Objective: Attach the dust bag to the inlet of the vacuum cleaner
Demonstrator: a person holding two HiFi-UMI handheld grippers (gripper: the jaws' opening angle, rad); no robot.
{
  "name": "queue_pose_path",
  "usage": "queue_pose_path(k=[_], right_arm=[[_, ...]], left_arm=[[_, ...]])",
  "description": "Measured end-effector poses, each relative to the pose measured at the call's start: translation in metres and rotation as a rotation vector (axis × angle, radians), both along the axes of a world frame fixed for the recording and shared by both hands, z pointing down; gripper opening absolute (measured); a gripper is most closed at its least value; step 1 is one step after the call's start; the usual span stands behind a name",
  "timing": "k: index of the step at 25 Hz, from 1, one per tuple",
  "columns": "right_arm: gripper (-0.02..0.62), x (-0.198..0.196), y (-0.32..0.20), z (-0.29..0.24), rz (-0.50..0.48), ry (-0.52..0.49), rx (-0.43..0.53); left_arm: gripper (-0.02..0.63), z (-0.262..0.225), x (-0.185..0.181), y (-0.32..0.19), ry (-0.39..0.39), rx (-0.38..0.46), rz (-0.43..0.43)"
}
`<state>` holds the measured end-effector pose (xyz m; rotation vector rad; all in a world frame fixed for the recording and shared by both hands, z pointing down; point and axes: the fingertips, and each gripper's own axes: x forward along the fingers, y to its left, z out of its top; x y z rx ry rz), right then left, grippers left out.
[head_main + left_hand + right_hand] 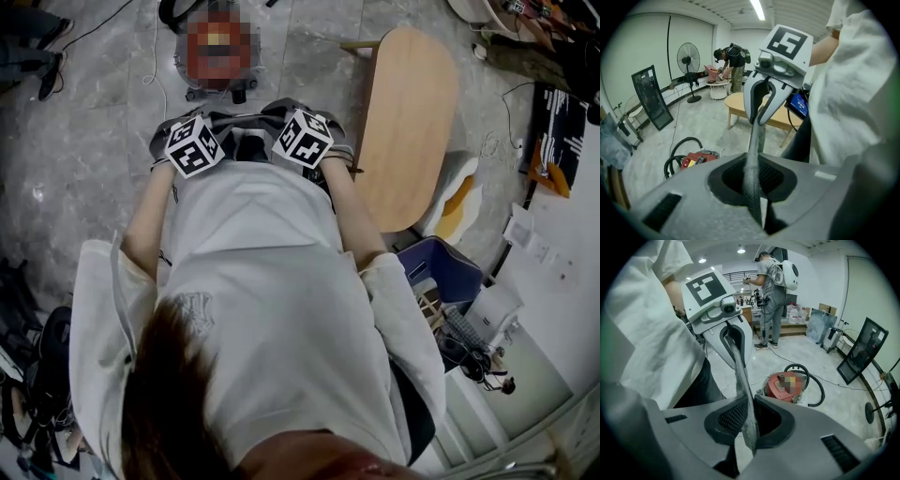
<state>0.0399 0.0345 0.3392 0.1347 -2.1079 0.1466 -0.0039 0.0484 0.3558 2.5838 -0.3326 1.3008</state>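
Observation:
The dust bag (242, 118) is a grey cloth held taut between my two grippers, in front of my body. In the left gripper view the left gripper (757, 197) is shut on a grey strip of the bag (757, 140), which runs up into the right gripper's fingers (761, 101). In the right gripper view the right gripper (747, 427) is shut on the same strip (743, 380), which leads to the left gripper's fingers (733, 343). The red vacuum cleaner (217, 47) with its black hose stands on the floor ahead, apart from the bag. It also shows as the vacuum cleaner (696, 159) and the vacuum cleaner (790, 385).
An oval wooden table (408, 122) stands to the right of the vacuum. A blue box (441, 267) and clutter lie at the right. A standing fan (689, 58) and black panel (649, 96) are farther off. A person with a white backpack (771, 287) stands behind the vacuum.

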Motion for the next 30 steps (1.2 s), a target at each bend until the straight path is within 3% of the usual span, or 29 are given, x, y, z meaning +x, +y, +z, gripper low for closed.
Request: queue_pose_path(k=[10,17,24,30], right_arm=[[0.040,-0.006,0.007,0.060,0.032,0.088,-0.149],[0.043,-0.007,0.001,0.090,0.016,0.091,-0.182],[0.040,-0.010,0.001,0.132,-0.041,0.115,-0.218],[0.038,-0.004,-0.016,0.166,-0.054,0.128,-0.228]], left_arm=[[0.037,0.064,-0.006,0.008,-0.016,-0.150,-0.127],[0.037,0.095,-0.005,0.009,-0.045,-0.220,-0.233],[0.037,0.139,-0.009,0.008,-0.046,-0.297,-0.282],[0.037,0.174,-0.003,-0.007,-0.041,-0.296,-0.289]])
